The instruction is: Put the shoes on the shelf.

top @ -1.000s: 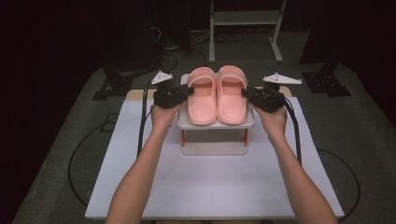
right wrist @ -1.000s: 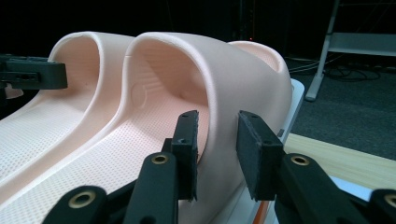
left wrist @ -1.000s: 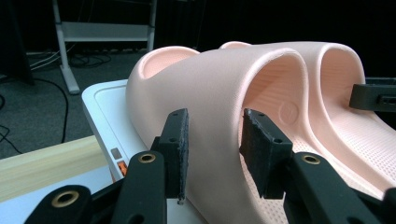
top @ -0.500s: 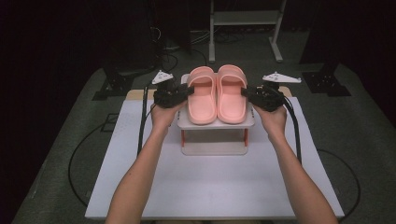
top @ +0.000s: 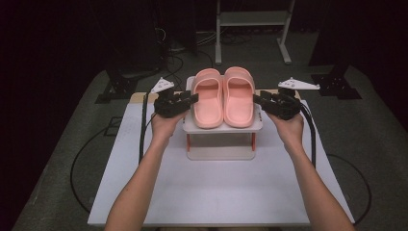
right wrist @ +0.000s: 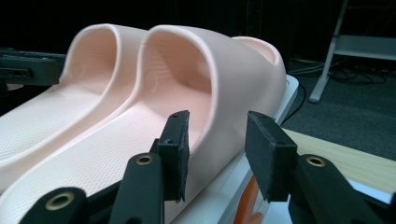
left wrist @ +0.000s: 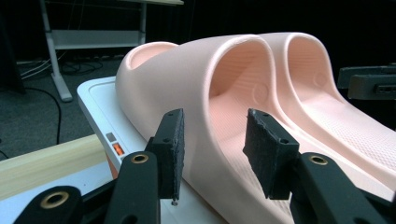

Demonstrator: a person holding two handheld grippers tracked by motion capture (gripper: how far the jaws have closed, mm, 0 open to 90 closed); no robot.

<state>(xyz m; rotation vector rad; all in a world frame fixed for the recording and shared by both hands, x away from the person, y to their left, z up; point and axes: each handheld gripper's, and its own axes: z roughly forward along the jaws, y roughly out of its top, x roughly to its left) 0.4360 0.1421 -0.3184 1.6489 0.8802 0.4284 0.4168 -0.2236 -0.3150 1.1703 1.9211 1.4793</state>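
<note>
Looking at your setup, both pink slides (top: 223, 96) sit side by side on the little white stand (top: 223, 127), heels toward you. Your left gripper (top: 185, 101) and right gripper (top: 262, 101) straddle the outer rims; both just opened, pads off the foam, so back straight out sideways.

Lab-like recording space: dark surroundings, white-topped table (top: 207, 192), loose floor cables (top: 79, 163), metal stand (top: 250, 29) behind
</note>
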